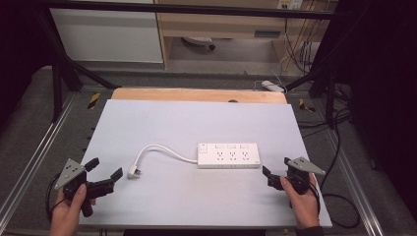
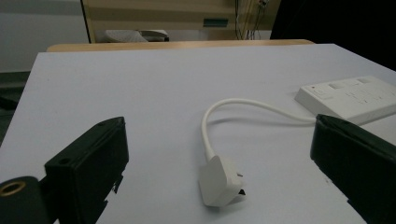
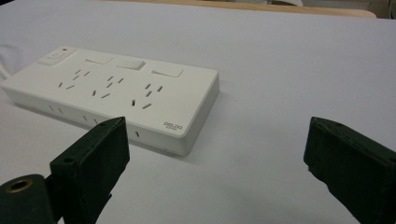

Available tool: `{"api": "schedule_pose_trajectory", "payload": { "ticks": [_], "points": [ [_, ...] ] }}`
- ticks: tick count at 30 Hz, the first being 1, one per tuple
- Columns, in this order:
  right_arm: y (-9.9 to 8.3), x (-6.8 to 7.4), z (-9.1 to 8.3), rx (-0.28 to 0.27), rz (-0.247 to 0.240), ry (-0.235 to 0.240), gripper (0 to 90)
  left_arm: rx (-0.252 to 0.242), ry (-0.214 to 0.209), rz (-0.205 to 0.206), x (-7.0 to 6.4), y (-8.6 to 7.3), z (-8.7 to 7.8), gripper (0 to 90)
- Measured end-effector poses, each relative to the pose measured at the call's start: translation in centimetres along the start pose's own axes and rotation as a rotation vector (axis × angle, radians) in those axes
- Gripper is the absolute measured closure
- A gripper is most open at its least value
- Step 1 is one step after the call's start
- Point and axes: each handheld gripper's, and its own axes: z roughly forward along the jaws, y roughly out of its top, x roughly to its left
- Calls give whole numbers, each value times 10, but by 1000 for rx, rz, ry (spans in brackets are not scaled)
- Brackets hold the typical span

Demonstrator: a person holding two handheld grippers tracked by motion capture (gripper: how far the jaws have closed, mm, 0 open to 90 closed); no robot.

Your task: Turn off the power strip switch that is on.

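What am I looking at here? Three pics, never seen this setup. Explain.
No robot: a person holds a two-fingered gripper in each hand. The high view looks down on the white table, with the left gripper and right gripper near the bottom. The other two pictures come from cameras riding on each gripper, looking along its black fingers. On the table lies a white power strip, its cord curling to a plug. Both grippers are open and hold nothing.

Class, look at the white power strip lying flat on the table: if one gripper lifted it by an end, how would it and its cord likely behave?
The power strip looks like a rigid plastic slab, so it should stay stiff. Its smooth casing may slip. The curved cord would probably flop and drag the plug.
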Motion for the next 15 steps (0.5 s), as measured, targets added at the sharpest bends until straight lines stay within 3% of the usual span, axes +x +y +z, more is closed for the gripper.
{"api": "schedule_pose_trajectory", "payload": {
  "ticks": [7, 15],
  "points": [
    [4, -3, -4, -22, 37, 13, 76, 2, -4, -3, -1, 0, 1, 42],
    [9, -3, -9, -60, 42, 20, 62, 14, -10, 7, -2, -1, 2, 42]
  ]
}}
